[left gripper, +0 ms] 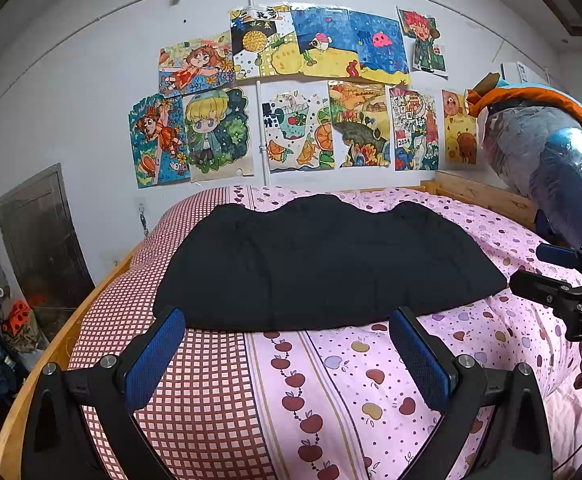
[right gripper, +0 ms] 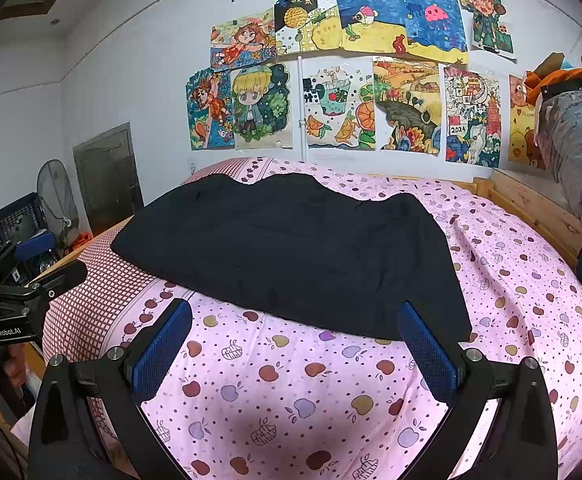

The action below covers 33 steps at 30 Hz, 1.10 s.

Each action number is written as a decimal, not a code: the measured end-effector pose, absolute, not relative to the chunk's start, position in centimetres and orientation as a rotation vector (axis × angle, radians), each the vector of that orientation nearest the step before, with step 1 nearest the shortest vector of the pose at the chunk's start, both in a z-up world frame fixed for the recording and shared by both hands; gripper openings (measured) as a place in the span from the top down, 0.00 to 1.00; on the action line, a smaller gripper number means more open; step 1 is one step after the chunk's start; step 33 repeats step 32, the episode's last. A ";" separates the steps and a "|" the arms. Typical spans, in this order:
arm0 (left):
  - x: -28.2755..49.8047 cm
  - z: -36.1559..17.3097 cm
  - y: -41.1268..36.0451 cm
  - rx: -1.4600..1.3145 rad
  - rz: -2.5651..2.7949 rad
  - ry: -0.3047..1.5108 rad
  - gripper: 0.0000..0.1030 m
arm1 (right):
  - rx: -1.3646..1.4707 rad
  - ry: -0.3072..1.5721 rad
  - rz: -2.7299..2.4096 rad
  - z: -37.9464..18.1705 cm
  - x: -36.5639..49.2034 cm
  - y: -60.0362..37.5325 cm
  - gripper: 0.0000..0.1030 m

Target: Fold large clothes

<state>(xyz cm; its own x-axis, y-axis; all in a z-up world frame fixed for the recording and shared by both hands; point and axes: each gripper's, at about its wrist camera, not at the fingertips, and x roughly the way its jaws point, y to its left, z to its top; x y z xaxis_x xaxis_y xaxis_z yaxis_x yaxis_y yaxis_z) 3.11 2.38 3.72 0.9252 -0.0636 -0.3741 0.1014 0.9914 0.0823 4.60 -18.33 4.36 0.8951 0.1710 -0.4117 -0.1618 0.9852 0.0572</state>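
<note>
A large black garment (left gripper: 323, 264) lies flat across the bed (left gripper: 331, 380), and the right wrist view shows the same garment (right gripper: 291, 248) stretching from far left to near right. My left gripper (left gripper: 287, 336) is open, held just short of the garment's near edge with nothing between its blue pads (left gripper: 155, 360). My right gripper (right gripper: 295, 328) is open too, its right pad (right gripper: 427, 352) close to the garment's near right corner. Each gripper shows in the other's view: the right one (left gripper: 563, 280) at the right edge, the left one (right gripper: 31, 272) at the left edge.
The bed wears a pink apple-print sheet (right gripper: 291, 400) and a red checked panel (left gripper: 195, 400), inside a wooden frame (right gripper: 531, 204). Children's drawings (left gripper: 291, 92) cover the wall behind. A bundle wrapped in plastic (left gripper: 551, 168) sits at the right. A fan (right gripper: 57, 196) and crates (right gripper: 15, 216) stand left.
</note>
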 end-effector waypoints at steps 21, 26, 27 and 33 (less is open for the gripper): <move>3.4 2.4 3.3 0.052 -0.049 0.424 0.00 | 0.020 0.433 0.175 4.2 4.6 -18.3 0.02; 3.3 2.5 3.3 0.062 -0.048 0.422 0.00 | 0.019 0.435 0.179 3.9 4.6 -18.6 0.02; 3.5 2.5 3.3 0.061 -0.048 0.422 0.00 | 0.018 0.436 0.180 3.9 4.6 -18.7 0.02; 3.6 2.7 3.4 0.057 -0.043 0.429 0.00 | 0.019 0.439 0.180 3.8 4.6 -18.8 0.02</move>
